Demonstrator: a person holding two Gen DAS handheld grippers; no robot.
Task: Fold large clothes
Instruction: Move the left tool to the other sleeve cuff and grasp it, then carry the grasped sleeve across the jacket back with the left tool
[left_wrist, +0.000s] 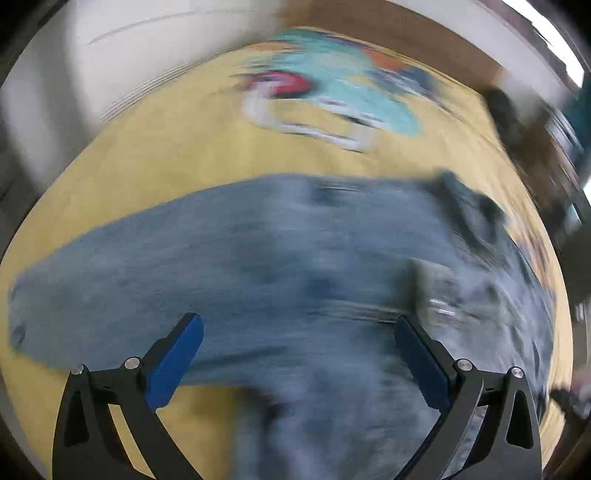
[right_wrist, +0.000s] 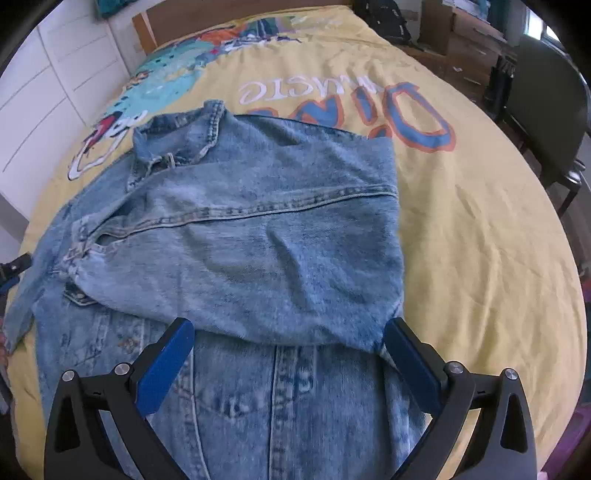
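A faded light-blue denim jacket (right_wrist: 258, 236) lies spread on the yellow cartoon-print bedspread (right_wrist: 480, 221), directly ahead of and beneath the right gripper (right_wrist: 288, 354), whose blue-padded fingers stand wide apart, holding nothing. The left gripper (left_wrist: 299, 354) is likewise spread apart above the blurred denim (left_wrist: 258, 258), empty.

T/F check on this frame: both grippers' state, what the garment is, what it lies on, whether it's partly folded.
1. The right gripper is shut on cloth. False: it is open, holding nothing.
2. The garment is a denim jacket. True.
3. It lies on a white sheet. False: on a yellow printed bedspread.
4. Part of the jacket is folded over itself. True.
5. The left gripper is open. True.
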